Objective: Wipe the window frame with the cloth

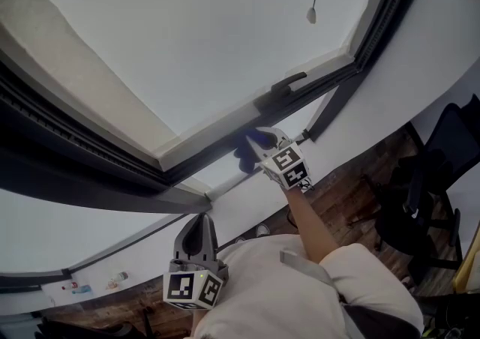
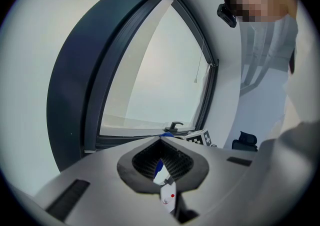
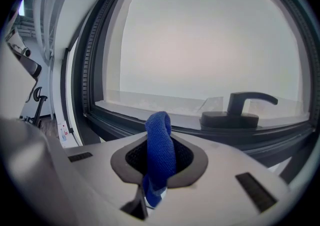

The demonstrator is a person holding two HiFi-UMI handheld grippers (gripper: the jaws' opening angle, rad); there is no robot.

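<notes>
Two tools (image 1: 196,226) (image 1: 262,136), one cloth (image 3: 160,142), one window (image 1: 210,30)

Big glass pane (image 1: 210,30) in front of me, just flat pale daylight coming through. There's a dark window frame (image 1: 75,156) round it with a black handle (image 1: 289,84). White wall (image 1: 420,52) alongside, wood floor (image 1: 352,180) below, black office chair (image 1: 450,142) off to my right.

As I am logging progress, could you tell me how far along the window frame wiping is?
Done: the right gripper has its jaws shut on the blue cloth and is up at the window frame, near the handle. In hand: the cloth is at the lower rail, though I cannot tell whether it touches. Left: the wiping itself, since no cleaned stretch shows. The left gripper hangs low, jaws together and empty.
</notes>
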